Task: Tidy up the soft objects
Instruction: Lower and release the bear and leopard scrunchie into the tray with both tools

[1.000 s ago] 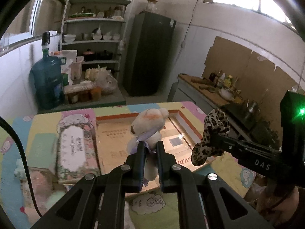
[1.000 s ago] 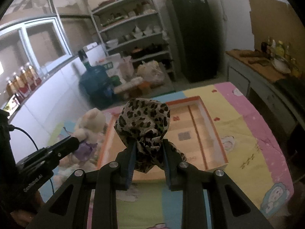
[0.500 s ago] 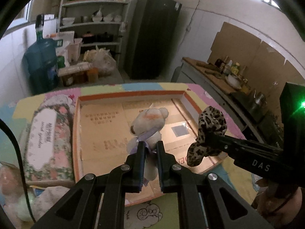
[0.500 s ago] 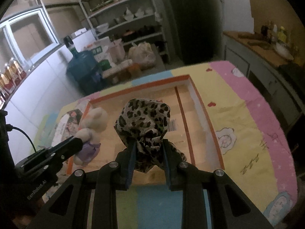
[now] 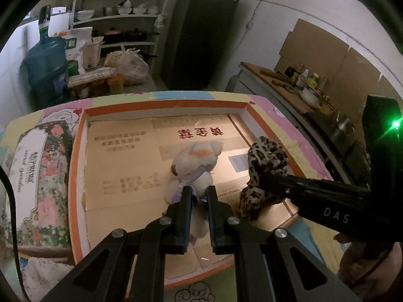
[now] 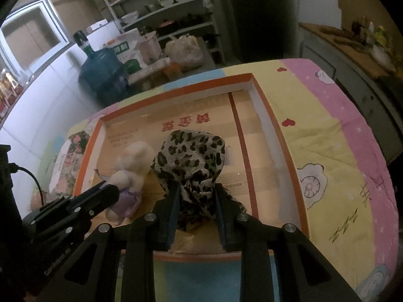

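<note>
My left gripper is shut on a white plush bear with a purple ribbon, held low over the cardboard floor of an orange-rimmed shallow box. My right gripper is shut on a leopard-print cloth, held just right of the bear over the same box. The bear also shows in the right wrist view, and the leopard cloth in the left wrist view. Whether either object touches the box floor I cannot tell.
The box lies on a table with a pastel cartoon cloth. A floral tissue pack lies left of the box. A blue water jug, shelves, a dark fridge and a counter stand behind.
Both grippers have moved forward and down over the box, carrying the bear and the leopard cloth lower toward its cardboard floor. Both stay shut on their objects.
</note>
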### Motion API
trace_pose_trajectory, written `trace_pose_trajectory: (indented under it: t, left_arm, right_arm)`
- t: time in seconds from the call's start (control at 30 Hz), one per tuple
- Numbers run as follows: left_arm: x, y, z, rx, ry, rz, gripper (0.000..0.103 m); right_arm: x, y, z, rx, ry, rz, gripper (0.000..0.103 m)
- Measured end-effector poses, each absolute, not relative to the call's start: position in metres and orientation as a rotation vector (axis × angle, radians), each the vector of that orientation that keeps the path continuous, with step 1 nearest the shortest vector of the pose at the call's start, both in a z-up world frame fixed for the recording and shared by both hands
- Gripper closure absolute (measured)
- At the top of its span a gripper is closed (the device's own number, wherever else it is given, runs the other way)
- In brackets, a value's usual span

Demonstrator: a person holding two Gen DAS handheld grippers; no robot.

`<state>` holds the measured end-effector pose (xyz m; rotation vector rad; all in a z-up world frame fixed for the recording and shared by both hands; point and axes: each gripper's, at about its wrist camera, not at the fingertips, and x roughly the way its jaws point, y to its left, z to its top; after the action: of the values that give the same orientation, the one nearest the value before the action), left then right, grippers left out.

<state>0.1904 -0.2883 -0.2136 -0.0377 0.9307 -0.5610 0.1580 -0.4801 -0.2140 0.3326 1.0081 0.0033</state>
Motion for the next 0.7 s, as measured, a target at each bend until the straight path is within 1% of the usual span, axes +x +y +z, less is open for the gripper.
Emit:
trace_pose_trajectory:
  t: [0.13, 0.2, 0.27, 0.33, 0.37, 0.4, 0.43, 0.47, 0.53, 0.57, 0.6, 0.63, 0.67, 0.7]
  left_arm:
    - [0.192, -0.290, -0.216, -0.042, 0.931, -0.570, 0.088]
    - [0.194, -0.291, -0.217, -0.034, 0.941, -0.574, 0.082]
    - [0.196, -0.293, -0.219, -0.022, 0.955, -0.579, 0.079]
    - [0.197, -0.296, -0.221, -0.007, 0.969, -0.579, 0.074]
    - [0.196, -0.295, -0.222, -0.002, 0.969, -0.574, 0.067]
    - [0.195, -0.295, -0.221, -0.002, 0.967, -0.572, 0.063]
    - [0.194, -0.294, -0.221, -0.005, 0.964, -0.573, 0.061]
    - [0.193, -0.293, -0.220, -0.006, 0.961, -0.570, 0.057]
    - [0.191, -0.291, -0.215, -0.008, 0.950, -0.566, 0.048]
    - [0.190, -0.289, -0.212, -0.008, 0.941, -0.564, 0.040]
    - [0.188, -0.289, -0.208, -0.006, 0.930, -0.562, 0.031]
    - [0.187, -0.288, -0.204, -0.001, 0.918, -0.562, 0.028]
    - [0.185, -0.288, -0.200, 0.007, 0.907, -0.563, 0.022]
    - [0.183, -0.287, -0.195, 0.018, 0.894, -0.562, 0.019]
  right_arm:
    - [0.160, -0.480, -0.216, 0.335, 1.009, 0.002, 0.074]
    - [0.162, -0.481, -0.218, 0.339, 1.008, 0.001, 0.074]
    - [0.163, -0.482, -0.220, 0.343, 1.006, 0.001, 0.073]
    - [0.164, -0.483, -0.220, 0.344, 1.006, 0.001, 0.072]
    - [0.164, -0.483, -0.220, 0.344, 1.005, 0.000, 0.069]
    - [0.165, -0.483, -0.219, 0.344, 1.004, 0.000, 0.066]
    - [0.164, -0.483, -0.219, 0.343, 1.004, -0.001, 0.062]
    - [0.164, -0.484, -0.219, 0.344, 1.002, -0.004, 0.057]
    - [0.164, -0.484, -0.217, 0.350, 0.997, -0.008, 0.052]
    - [0.163, -0.485, -0.216, 0.354, 0.993, -0.012, 0.048]
    - [0.162, -0.486, -0.215, 0.358, 0.990, -0.015, 0.046]
    - [0.161, -0.486, -0.214, 0.362, 0.987, -0.017, 0.044]
    - [0.159, -0.487, -0.212, 0.367, 0.981, -0.020, 0.043]
    - [0.157, -0.487, -0.211, 0.371, 0.976, -0.022, 0.041]
